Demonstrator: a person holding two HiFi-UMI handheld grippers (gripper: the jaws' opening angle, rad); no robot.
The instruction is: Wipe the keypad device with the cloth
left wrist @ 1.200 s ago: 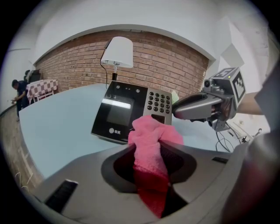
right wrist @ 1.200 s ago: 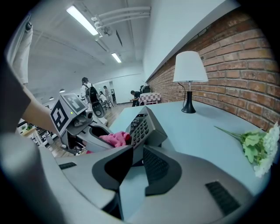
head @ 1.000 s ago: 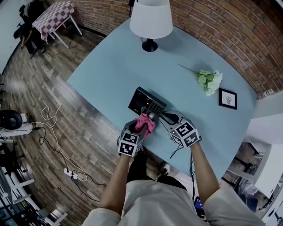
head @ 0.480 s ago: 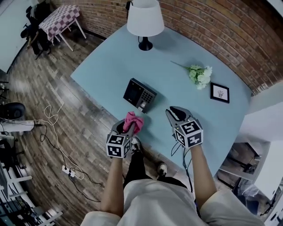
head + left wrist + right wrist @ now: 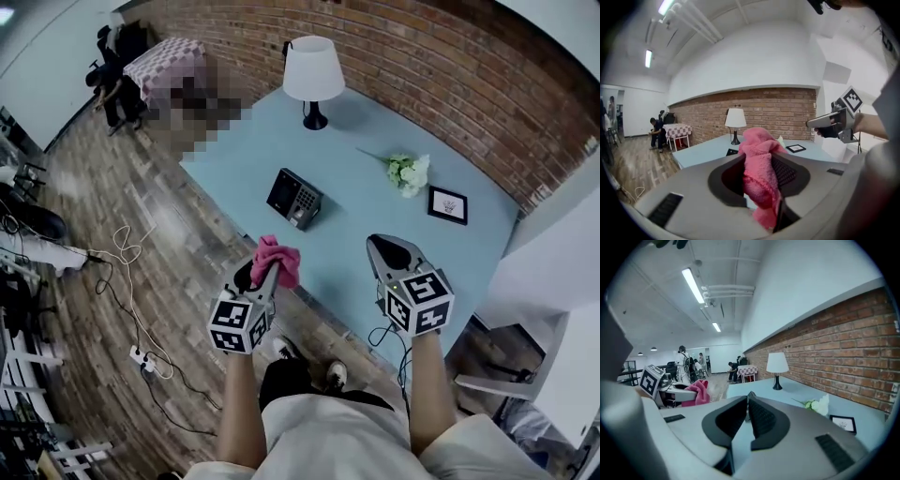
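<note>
Keypad device [image 5: 294, 199]: lying flat on the light-blue worktop [image 5: 356, 131], toward its left part and a little in from the near edge, dark, touching nothing else.
Cloth [image 5: 277, 260]: pink and fluffy, bunching up between the left jaws, bulging past their tips; showing in the head view at the worktop's near edge, short of the device and apart from it.
Left gripper [image 5: 255, 274]: pinching the cloth — jaws squeezing the fabric on both sides, a fold hanging down between them in the left gripper view; hovering at the near edge and pointing across the worktop.
Right gripper [image 5: 389, 251]: jaws pressing together, tips meeting, holding nothing; hovering over the near part of the worktop, to the right of the device and well apart from it.
Lamp [image 5: 313, 75]: standing upright at the far side of the worktop — white shade, dark base.
Flowers [image 5: 405, 172]: lying on the worktop to the right of the device, pale blooms and a thin stem.
Picture frame [image 5: 447, 204]: lying just beside the flowers, on their right.
Brick wall [image 5: 441, 84]: running along the far side of the worktop.
Floor [image 5: 141, 281]: wood planks, with white cables [image 5: 122, 253] trailing across to the left.
</note>
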